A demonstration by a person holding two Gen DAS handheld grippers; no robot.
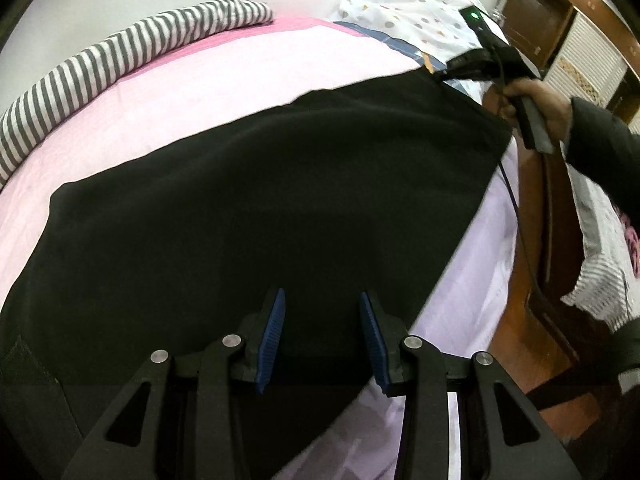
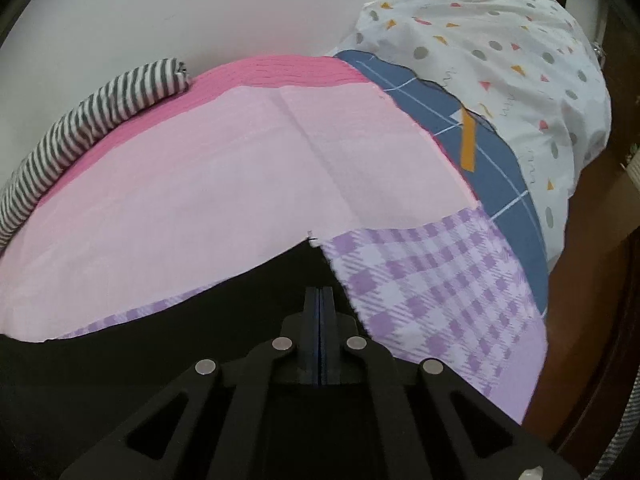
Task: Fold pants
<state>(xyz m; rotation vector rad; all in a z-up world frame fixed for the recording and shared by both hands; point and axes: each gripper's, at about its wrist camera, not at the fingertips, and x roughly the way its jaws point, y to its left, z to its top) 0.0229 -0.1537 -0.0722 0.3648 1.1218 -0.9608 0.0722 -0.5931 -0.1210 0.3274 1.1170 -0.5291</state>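
Blue-padded fingers (image 1: 276,332) of the left gripper (image 1: 322,336) stood parted at a moderate width, nothing between them, poised over the near edge of the black pants (image 1: 256,200). Left to right across the left wrist view: a striped roll (image 1: 100,68) lay along the far-left border of the bed; the pink sheet (image 1: 200,92) filled the ground beyond the garment; the pants spread flat as one broad dark panel, their long axis running from the near left toward the far right corner; at that corner the right gripper (image 1: 464,66) met the cloth, held in the person's hand (image 1: 536,100) (a green lamp showed on the device body). Past it lay a dotted white cover (image 1: 424,16) and the brown wooden bed frame (image 1: 532,280).

In the right wrist view the right gripper (image 2: 319,300) had its fingers pressed together with dark cloth at their base, so it appeared to pinch the corner of the pants (image 2: 160,340), though the pinch itself was hard to make out against the black. Beyond lay a lilac checked cloth (image 2: 432,288) and a blue panel (image 2: 500,184).

Judged relation: the garment lay directly ahead of and beneath the left gripper, which was the nearer to the free near edge; a grasp there, with the far corner pinned, would let both ends travel together for the fold.
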